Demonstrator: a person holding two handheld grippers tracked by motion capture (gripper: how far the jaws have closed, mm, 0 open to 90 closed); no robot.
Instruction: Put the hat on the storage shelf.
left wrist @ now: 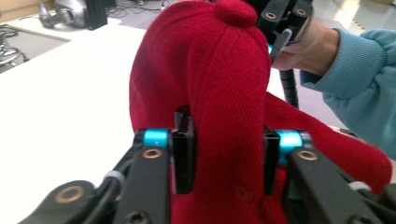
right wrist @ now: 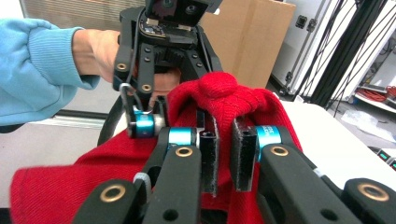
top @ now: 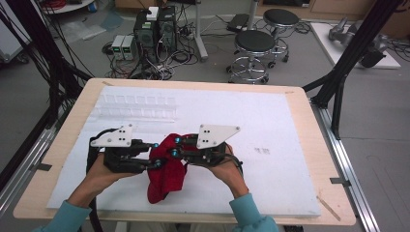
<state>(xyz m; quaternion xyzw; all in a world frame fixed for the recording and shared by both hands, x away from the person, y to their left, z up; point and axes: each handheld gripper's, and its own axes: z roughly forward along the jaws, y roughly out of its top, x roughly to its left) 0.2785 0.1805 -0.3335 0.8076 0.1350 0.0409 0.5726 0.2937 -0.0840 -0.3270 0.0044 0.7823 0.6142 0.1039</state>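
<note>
Your left gripper [left wrist: 224, 154] pinching the red knit hat [left wrist: 219, 70] fold, your right gripper [right wrist: 223, 156] clamped narrowly on its fabric, above the white table sheet [top: 270, 125].

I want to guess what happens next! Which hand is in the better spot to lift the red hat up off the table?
Probably the left. The left gripper clamps a thick fold of the red hat, while the right gripper pinches a thin bit near the hat's top. Both hold it, so it's close.

The knitted cloth [top: 167, 166] was plain red, the grippers [top: 159, 154] were black with bright blue rollers and pale grey top plates, the sleeves [top: 251, 212] were light teal, and the table [top: 309, 193] was pale wood under a white sheet [top: 270, 121].
</note>
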